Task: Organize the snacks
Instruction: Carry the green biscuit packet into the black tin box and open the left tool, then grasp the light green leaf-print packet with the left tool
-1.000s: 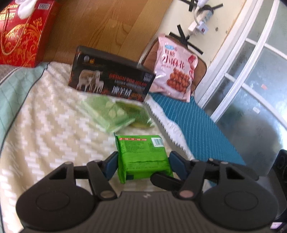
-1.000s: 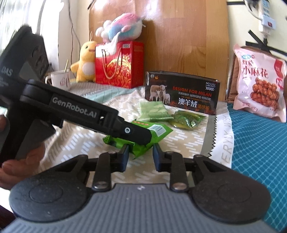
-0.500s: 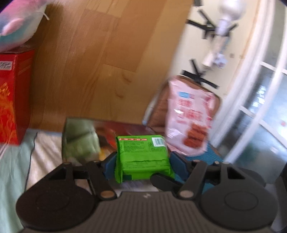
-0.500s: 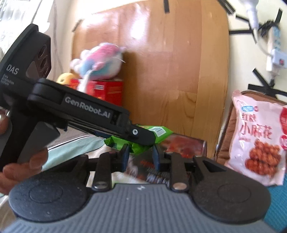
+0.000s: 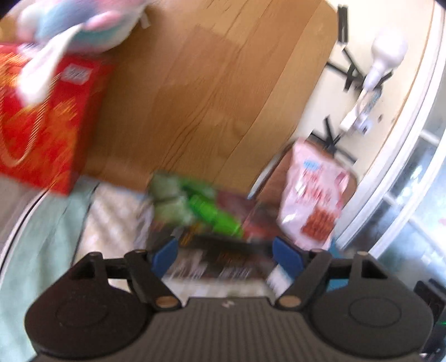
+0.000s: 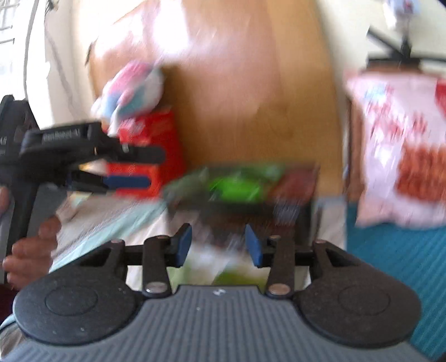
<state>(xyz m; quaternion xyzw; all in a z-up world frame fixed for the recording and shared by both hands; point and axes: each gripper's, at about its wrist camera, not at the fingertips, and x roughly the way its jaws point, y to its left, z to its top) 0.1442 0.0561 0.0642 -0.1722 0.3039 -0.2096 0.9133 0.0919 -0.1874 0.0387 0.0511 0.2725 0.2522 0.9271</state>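
We're looking at a home bedroom: a wooden headboard (image 5: 211, 92) is rising behind a patterned bedspread (image 5: 117, 211), a plush toy (image 5: 83, 25) is sitting on a red gift bag (image 5: 41, 122), and a power strip (image 5: 362, 114) is hanging on the cream wall.

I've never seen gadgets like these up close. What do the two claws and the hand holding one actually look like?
Each claw, the left claw and the right claw, has black linkage arms with brass-coloured rivets, blue finger pads, and a grey ribbed body flanked by round black discs. Side on, the left claw bears blurred white lettering. A bare hand grips its black handle.
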